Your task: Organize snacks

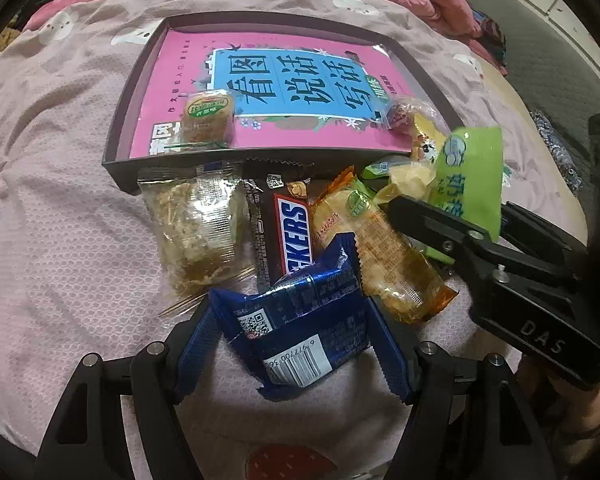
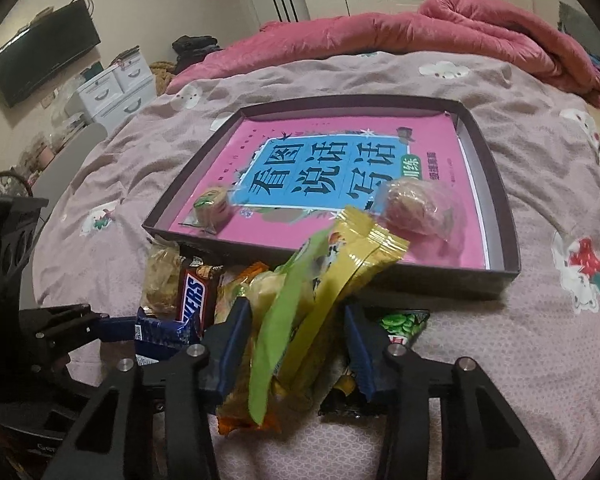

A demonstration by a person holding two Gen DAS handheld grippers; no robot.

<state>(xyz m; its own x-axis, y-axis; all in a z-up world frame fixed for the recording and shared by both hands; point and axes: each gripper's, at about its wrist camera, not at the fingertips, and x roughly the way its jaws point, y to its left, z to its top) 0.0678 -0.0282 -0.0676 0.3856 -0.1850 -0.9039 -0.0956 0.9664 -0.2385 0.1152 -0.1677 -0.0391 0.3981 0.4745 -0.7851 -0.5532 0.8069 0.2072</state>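
Gripping a blue snack pack (image 1: 300, 328) between its jaws, the left gripper (image 1: 296, 344) hangs over the bed (image 1: 60, 240). The right gripper (image 2: 296, 344) clamps green and yellow packets (image 2: 300, 312) at the tray's (image 2: 500, 216) near edge.

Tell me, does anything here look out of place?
Yes. The long yellow foil packet leans tilted over the dark shallow box's front wall, half in, half out, while most snacks, like the brown Snickers bar, lie jumbled outside on the bed.
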